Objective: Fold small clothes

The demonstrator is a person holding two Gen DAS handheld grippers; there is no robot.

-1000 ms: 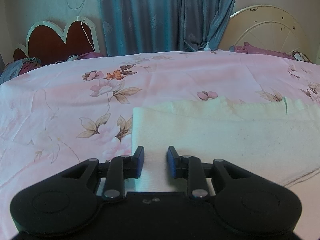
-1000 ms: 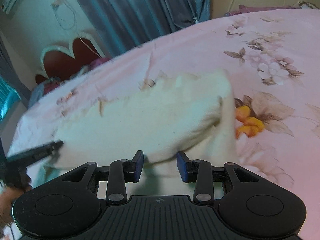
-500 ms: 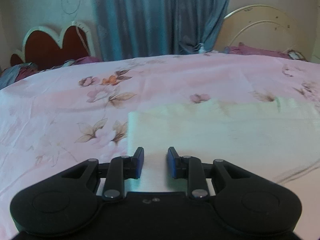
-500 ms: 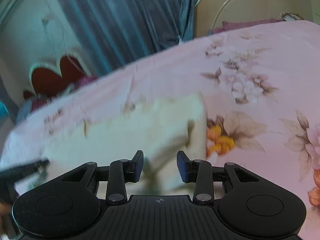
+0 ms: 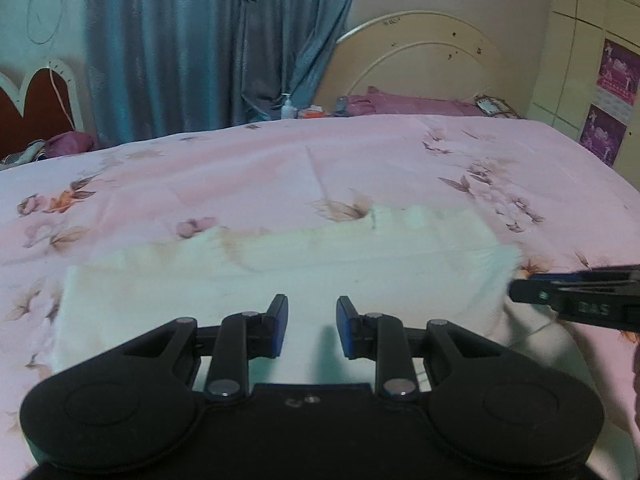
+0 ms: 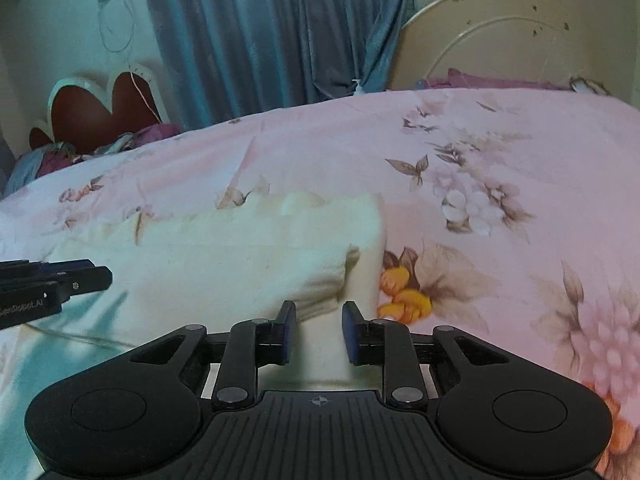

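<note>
Swung rightward since a second ago, left wrist view: heart-shaped headboard now at the 9 o'clock edge, round cream headboard at 1 o'clock, and the right gripper newly poking in at 3 o'clock. Levelled out as well, right wrist view, with the cream garment no longer smeared by motion.

Left gripper held low over the garment, jaws parted by a moderate gap, nothing between the blue pads, only cloth below. Right gripper likewise parted by a moderate gap, over the cloth's right end, gripping nothing.

Garment spread flat on the pink floral bedsheet, running from 9 to 3 o'clock across the left view. Folded upper layer seen in the right view, its rounded corner bulging at 12 o'clock just ahead of the right fingers, lower layer showing beneath. Orange flower print just beside the cloth at 2 o'clock. Left gripper entering the right view at 9 o'clock, near the cloth's left end; contact there hard to tell.

Blue curtain behind the bed at 11 o'clock.
</note>
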